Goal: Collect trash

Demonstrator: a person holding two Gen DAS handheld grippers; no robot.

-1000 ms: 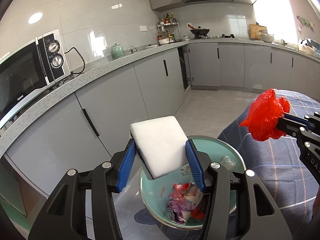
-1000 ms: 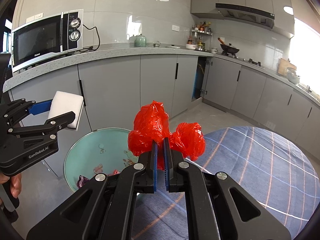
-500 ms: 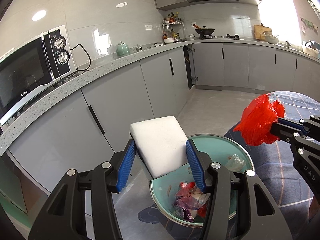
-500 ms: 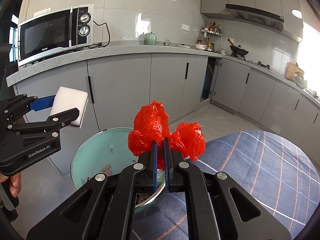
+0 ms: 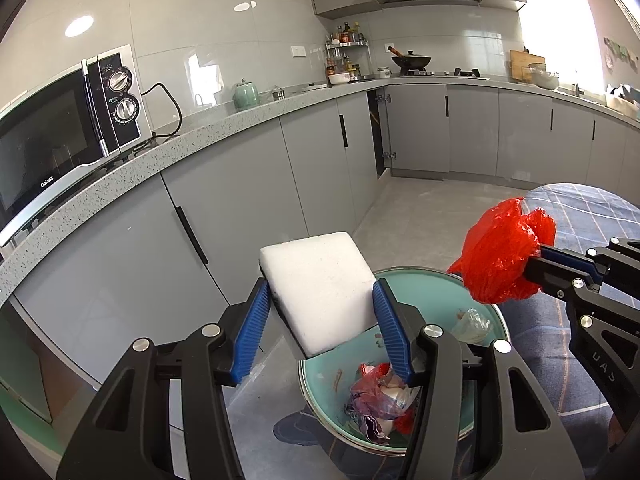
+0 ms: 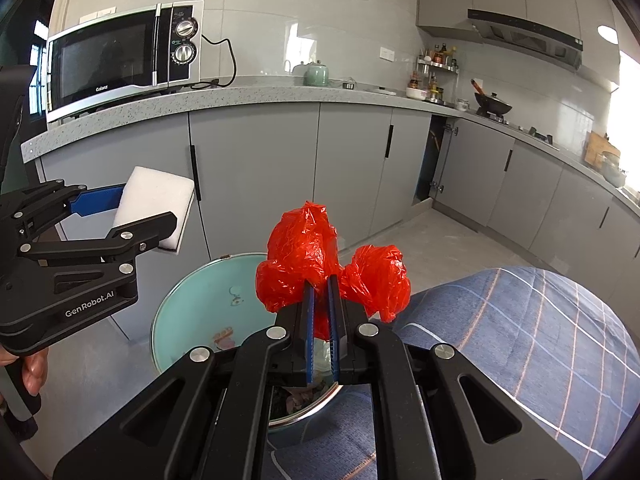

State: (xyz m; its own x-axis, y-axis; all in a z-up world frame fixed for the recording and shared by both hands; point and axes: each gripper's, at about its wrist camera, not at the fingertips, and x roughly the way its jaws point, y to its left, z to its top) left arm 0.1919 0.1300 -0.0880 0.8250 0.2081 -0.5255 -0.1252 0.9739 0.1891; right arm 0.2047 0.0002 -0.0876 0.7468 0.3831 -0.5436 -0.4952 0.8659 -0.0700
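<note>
Right gripper point(image 6: 320, 300): jaws clamped on red bag point(image 6: 316, 260), held above near rim of bowl point(image 5: 420, 276). Left gripper point(image 5: 320, 320): jaws clamped on white sponge point(image 5: 320, 288), held above bowl's far side. Risk: thin film may cling to the pads on release, or drift past the rim onto checked cloth point(image 6: 520, 340). Bag crumpled, glossy, two-lobed. Bowl already holds wrappers point(image 5: 380, 400).

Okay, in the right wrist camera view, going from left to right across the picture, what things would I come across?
Left gripper holding the white sponge → teal bowl holding trash → red plastic bag pinched in the right gripper → blue plaid cloth.
</note>
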